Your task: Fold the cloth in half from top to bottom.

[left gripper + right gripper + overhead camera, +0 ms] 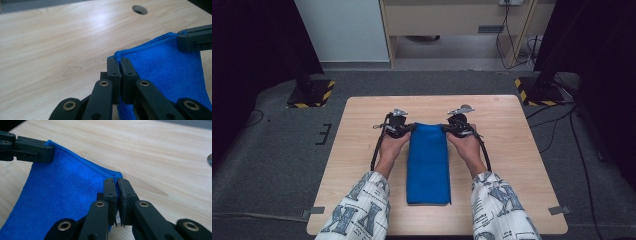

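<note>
cloth (428, 165) blue, folded, long axis near–far on tabletop (512, 150) | L hand-held gripper (406, 129) clamps far-left corner | R hand-held gripper (451, 128) clamps far-right corner

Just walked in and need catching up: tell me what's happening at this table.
A person is handling a folded blue cloth on the wooden table with two hand-held grippers. The left gripper is shut on the cloth's far left corner, and the right gripper is shut on its far right corner. The rest of the cloth lies flat, running toward the person.
</note>
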Demonstrator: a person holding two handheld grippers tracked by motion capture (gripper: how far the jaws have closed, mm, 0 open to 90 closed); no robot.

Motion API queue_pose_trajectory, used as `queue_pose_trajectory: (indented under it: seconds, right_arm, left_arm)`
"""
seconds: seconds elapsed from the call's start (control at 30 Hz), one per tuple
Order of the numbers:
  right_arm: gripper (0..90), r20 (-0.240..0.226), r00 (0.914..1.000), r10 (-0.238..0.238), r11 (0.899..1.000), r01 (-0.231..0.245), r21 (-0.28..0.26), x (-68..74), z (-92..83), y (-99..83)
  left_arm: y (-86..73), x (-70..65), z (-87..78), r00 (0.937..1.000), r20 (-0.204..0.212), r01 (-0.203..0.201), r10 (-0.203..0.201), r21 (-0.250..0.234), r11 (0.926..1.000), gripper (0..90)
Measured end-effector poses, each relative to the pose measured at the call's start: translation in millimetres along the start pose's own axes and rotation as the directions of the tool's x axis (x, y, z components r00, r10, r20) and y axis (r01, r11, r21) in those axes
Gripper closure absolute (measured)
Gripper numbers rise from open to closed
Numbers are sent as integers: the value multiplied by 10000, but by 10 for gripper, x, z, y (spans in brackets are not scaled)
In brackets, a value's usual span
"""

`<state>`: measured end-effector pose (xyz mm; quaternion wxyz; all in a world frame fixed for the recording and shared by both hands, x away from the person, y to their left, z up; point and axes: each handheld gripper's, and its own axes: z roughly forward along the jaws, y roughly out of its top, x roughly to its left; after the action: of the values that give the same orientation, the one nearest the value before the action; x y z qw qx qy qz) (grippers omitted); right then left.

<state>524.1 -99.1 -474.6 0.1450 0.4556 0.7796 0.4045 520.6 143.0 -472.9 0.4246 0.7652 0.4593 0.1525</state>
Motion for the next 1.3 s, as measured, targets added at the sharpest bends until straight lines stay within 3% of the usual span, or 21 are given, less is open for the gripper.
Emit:
queue_pose_trajectory:
  seconds: [0.1,0.37,0.53,0.7,1.13,1.3]
  right_arm:
    - [857,-16,10000,-1,9997,1,-257,9,-90,62]
    - [858,64,9997,-214,9971,219,-736,6,-210,212]
    - [857,28,9995,-322,9969,323,-723,12,-243,219]
    - [858,0,9988,-495,9948,493,-890,65,-336,196]
    - [858,-81,9965,-836,9904,821,-1115,282,-627,70]
    - [858,-38,9942,-1078,9874,1066,-1168,347,-717,45]
  left_arm:
    - [118,-65,-93,9998,-44,-200,199,-333,9992,871]
    - [285,-119,-197,9983,-145,-573,565,-611,9965,871]
    - [266,-104,-247,9972,-204,-724,716,-463,9963,870]
    - [248,-168,-364,9925,-314,-1191,1179,-393,9921,870]
    - [148,-319,-681,9908,-142,-1352,1346,-666,9886,869]
    - [135,-392,-755,9866,-279,-1621,1606,-629,9848,868]
